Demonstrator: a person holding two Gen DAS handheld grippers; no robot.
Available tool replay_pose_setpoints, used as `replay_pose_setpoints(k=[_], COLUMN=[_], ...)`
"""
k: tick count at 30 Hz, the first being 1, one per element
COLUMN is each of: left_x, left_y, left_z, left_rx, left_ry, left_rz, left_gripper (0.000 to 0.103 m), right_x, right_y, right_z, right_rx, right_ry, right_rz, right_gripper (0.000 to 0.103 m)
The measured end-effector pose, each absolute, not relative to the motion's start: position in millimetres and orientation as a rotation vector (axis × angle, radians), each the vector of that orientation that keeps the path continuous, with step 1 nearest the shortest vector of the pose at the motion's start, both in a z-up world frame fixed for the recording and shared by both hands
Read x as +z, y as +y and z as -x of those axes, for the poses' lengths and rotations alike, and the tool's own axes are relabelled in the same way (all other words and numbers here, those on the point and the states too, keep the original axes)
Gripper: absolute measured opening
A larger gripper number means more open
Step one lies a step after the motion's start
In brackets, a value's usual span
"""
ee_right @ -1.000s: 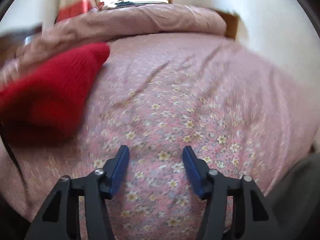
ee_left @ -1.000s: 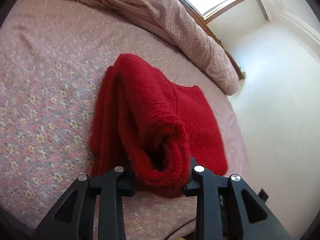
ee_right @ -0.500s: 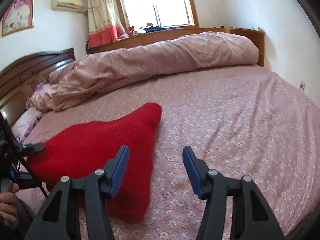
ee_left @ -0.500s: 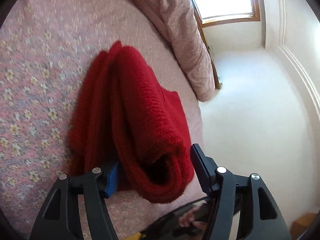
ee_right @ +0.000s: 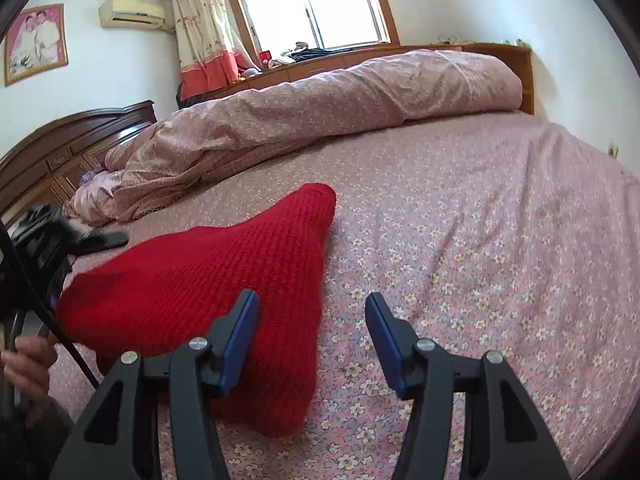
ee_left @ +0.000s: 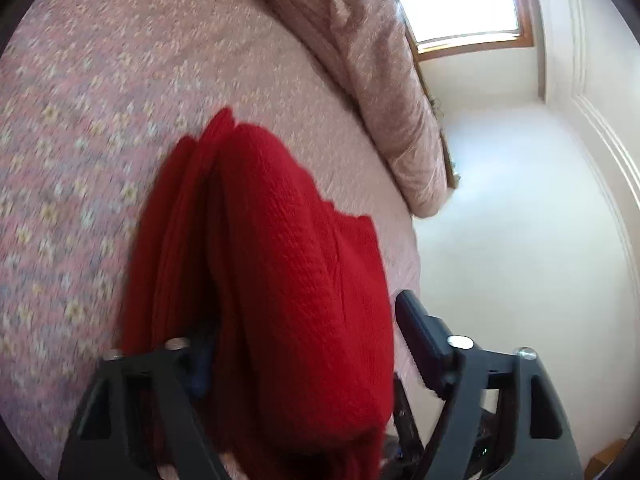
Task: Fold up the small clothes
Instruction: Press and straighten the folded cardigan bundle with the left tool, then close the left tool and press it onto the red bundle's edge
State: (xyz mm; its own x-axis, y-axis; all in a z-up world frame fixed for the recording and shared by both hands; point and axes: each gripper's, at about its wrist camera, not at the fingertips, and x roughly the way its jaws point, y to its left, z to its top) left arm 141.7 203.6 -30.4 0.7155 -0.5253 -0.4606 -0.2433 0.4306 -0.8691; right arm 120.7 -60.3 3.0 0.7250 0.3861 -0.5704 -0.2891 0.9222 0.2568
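A folded red knitted garment (ee_left: 280,272) lies on the pink flowered bed sheet (ee_left: 80,120). In the left wrist view its thick near end bulges between the fingers of my left gripper (ee_left: 304,340), which stands open; the right finger is clear of the knit, the left finger is partly hidden behind it. In the right wrist view the red garment (ee_right: 208,280) lies left of centre. My right gripper (ee_right: 312,332) is open and empty, above the garment's right edge and the sheet.
A rolled pink duvet (ee_right: 320,108) lies along the far side of the bed. A dark wooden headboard (ee_right: 60,148) is at the left. The person's hand (ee_right: 24,364) and the left gripper's body (ee_right: 44,236) show at the left edge. A white wall (ee_left: 520,240) borders the bed.
My left gripper has opened from its clamp on the garment's folded end and moved closer over it. My right gripper has swung round and come nearer the garment, staying open.
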Motion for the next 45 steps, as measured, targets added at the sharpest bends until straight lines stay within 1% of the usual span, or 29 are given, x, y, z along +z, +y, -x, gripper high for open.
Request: replay_pose_setpoints(k=[1, 2, 7, 9, 11, 13, 15, 16, 17, 19, 20, 26, 31, 34, 36, 37, 39, 40, 41, 42, 43, 44, 45], left_x=[-30, -26, 3, -5, -24, -28, -22, -20, -21, -22, -20, 19, 31, 42, 51, 54, 62, 65, 66, 64, 63, 59, 54], left_y=[203, 203, 205, 207, 207, 208, 210, 211, 210, 210, 208, 196, 206, 204, 192, 184, 161, 152, 145, 139, 134, 129, 127], left_z=[-145, -145, -120, -124, -136, -146, -150, -148, -147, -135, -129, -86, -61, -61, -70, -76, -84, -87, -88, -91, -92, -96, -98], left_rx=[-0.172, -0.174, -0.176, -0.144, -0.105, -0.076, -0.069, -0.057, -0.047, -0.026, -0.016, 0.091, 0.111, 0.072, 0.054, 0.049, 0.031, 0.023, 0.019, 0.021, 0.022, 0.018, 0.015], left_ry=[0.812, 0.794, 0.669, 0.714, 0.818, 0.829, 0.805, 0.797, 0.800, 0.808, 0.805, 0.686, 0.555, 0.520, 0.529, 0.539, 0.542, 0.541, 0.546, 0.553, 0.563, 0.587, 0.619], left_rz=[1.099, 1.074, 0.993, 0.976, 0.972, 0.943, 0.925, 0.920, 0.922, 0.927, 0.923, 0.729, 0.749, 0.721, 0.652, 0.613, 0.526, 0.498, 0.480, 0.467, 0.455, 0.442, 0.429], left_gripper=[0.016, 0.015, 0.014, 0.015, 0.016, 0.017, 0.017, 0.018, 0.019, 0.020, 0.020, 0.020, 0.020, 0.020, 0.020, 0.020, 0.020, 0.020, 0.020, 0.020, 0.019, 0.014, 0.010], right_x=[4, 4, 17, 27, 34, 34, 23, 8, 1, -10, -13, -13, -14, -14, -10, -7, 6, 11, 16, 18, 20, 22, 23], right_y=[-60, -61, -61, -54, -41, -22, -6, 5, 10, 13, 12, 0, -5, -4, -3, -3, -9, -13, -19, -21, -24, -23, -21], right_z=[-121, -122, -122, -120, -119, -121, -127, -134, -135, -124, -120, -121, -120, -120, -119, -118, -111, -108, -104, -103, -102, -101, -102], right_rx=[0.373, 0.372, 0.398, 0.428, 0.468, 0.534, 0.573, 0.575, 0.568, 0.568, 0.571, 0.624, 0.642, 0.641, 0.627, 0.619, 0.604, 0.605, 0.622, 0.633, 0.648, 0.654, 0.655], right_ry=[0.662, 0.662, 0.625, 0.582, 0.551, 0.538, 0.580, 0.652, 0.672, 0.590, 0.578, 0.595, 0.588, 0.586, 0.590, 0.586, 0.560, 0.548, 0.537, 0.535, 0.530, 0.529, 0.530], right_rz=[-0.151, -0.151, -0.195, -0.180, -0.124, -0.060, -0.015, 0.021, 0.042, 0.077, 0.078, 0.049, 0.051, 0.055, 0.061, 0.056, -0.002, -0.036, -0.090, -0.115, -0.139, -0.142, -0.137], right_gripper=[0.059, 0.059, 0.059, 0.059, 0.059, 0.058, 0.054, 0.053, 0.053, 0.053, 0.053, 0.053, 0.053, 0.053, 0.053, 0.051, 0.034, 0.016, 0.009, 0.009, 0.007, 0.004, 0.003])
